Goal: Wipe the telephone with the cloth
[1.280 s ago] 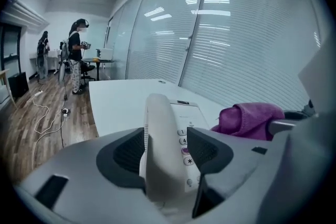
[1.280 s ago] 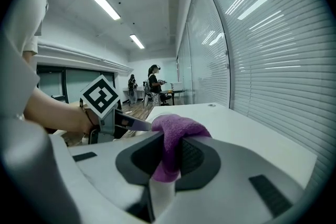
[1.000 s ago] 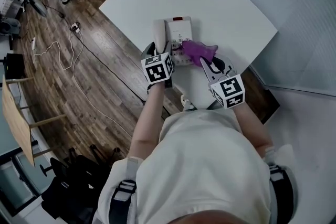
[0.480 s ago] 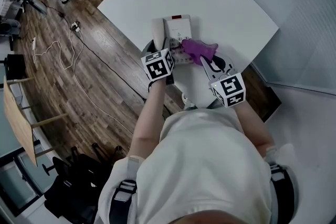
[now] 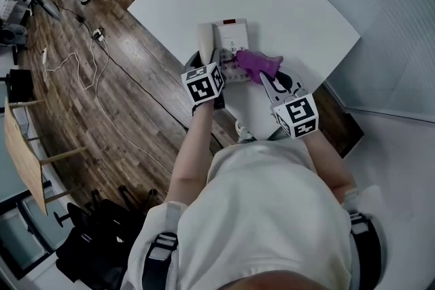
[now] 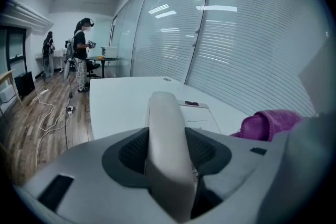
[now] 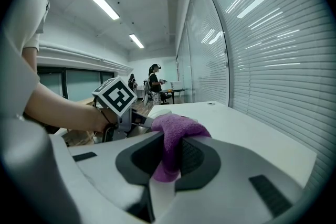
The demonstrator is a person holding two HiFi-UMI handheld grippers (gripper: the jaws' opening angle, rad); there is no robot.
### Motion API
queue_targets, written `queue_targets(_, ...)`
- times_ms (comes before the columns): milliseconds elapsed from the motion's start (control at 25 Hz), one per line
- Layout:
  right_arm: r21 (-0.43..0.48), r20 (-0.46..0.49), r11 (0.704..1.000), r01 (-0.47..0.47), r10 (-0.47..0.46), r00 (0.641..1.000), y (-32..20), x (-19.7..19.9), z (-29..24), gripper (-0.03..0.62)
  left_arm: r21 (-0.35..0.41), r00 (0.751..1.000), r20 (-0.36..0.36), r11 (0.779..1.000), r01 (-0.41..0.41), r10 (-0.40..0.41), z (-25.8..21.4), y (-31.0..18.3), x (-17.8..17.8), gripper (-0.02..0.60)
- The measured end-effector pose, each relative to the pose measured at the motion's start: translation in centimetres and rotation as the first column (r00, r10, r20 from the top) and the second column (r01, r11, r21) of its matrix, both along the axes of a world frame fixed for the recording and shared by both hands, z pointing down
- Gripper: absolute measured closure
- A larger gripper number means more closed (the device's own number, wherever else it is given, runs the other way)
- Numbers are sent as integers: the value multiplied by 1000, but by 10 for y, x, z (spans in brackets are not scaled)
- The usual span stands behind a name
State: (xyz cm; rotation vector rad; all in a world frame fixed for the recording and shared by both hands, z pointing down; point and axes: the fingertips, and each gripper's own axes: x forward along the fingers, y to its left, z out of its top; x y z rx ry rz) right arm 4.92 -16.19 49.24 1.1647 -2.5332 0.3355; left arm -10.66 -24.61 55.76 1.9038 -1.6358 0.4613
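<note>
One telephone (image 5: 231,37) sits on the desk (image 5: 292,3). Its handset (image 5: 206,43), at the left, is pinched by the left hand-held gripper (image 6: 167,155), whose jaws have just been closing on it, probably to steady it. The right hand-held gripper (image 7: 170,157) clamps the cloth (image 5: 257,64), pressed onto the phone's near end.

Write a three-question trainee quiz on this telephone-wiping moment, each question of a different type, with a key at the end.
1. Multiple choice: what does the right gripper hold? A) a sponge B) the purple cloth C) nothing
2. True or false: the telephone stands on the wooden floor.
3. Short answer: what sits between the jaws of the left gripper?

Key
1. B.
2. False: it stands on the white table.
3. The handset. The jaws have just been closing and their pads now lie against it.
</note>
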Motion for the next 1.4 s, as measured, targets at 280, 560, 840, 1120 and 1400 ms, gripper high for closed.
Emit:
queue_targets(280, 9, 9, 1000, -9, 9, 1000, 3, 0, -3, 531, 28, 998, -56, 1000, -9, 11, -8, 13, 2, 362)
queue_targets(560, 21, 11, 1000, -19, 19, 1000, 8, -4, -10, 531, 65, 986, -167, 998, 17, -6, -27, 33, 1, 362)
queue_targets(840, 48, 19, 998, -31, 30, 999, 11, -11, -18, 531, 97, 947, -321, 995, 31, 2, -38, 57, 1, 362)
queue_targets(1120, 68, 46, 996, -51, 48, 998, 14, -12, -31, 532, 146, 889, -455, 989, 21, 49, -54, 79, 3, 362)
queue_targets(1400, 81, 99, 994, -75, 67, 993, 13, -15, -50, 533, 166, 807, -586, 986, 28, 76, -67, 103, 5, 362)
